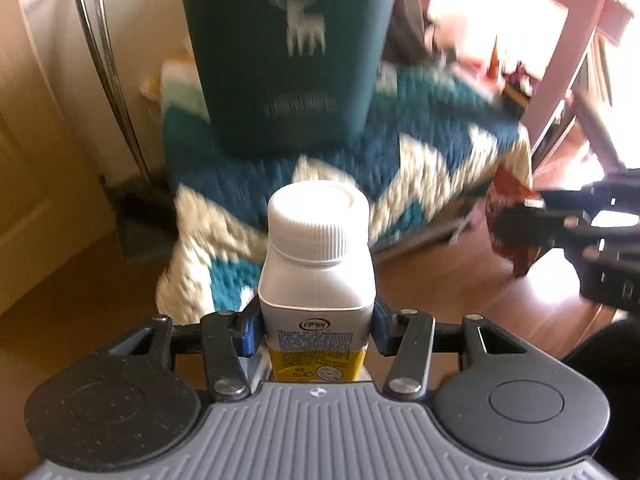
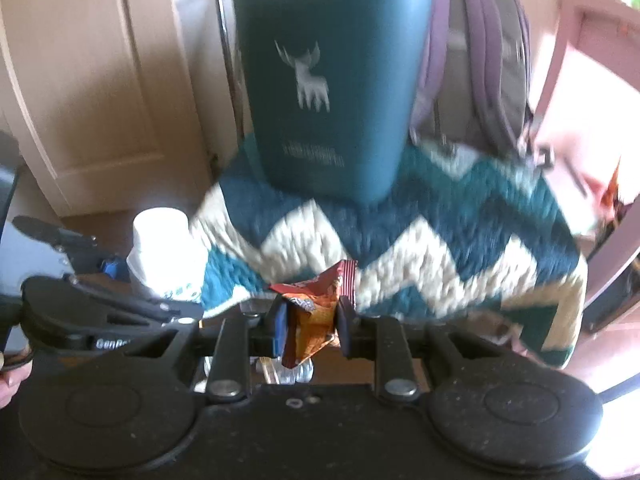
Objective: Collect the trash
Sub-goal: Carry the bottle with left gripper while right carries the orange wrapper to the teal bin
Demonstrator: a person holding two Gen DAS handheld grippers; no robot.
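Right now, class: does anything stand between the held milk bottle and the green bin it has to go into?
Nothing visible does. The left gripper holds the milk bottle upright, and only the zigzag blanket lies below the path to the green bin. The bin's opening is out of view.

One white milk bottle (image 1: 316, 264) with one cap. One crumpled orange snack wrapper (image 2: 310, 312). One dark green bin (image 2: 328, 92) bearing one deer emblem. One zigzag rug (image 2: 440, 248). One purple backpack (image 2: 480, 64). Two tongs: left tongs (image 1: 316, 328), right tongs (image 2: 312, 326).
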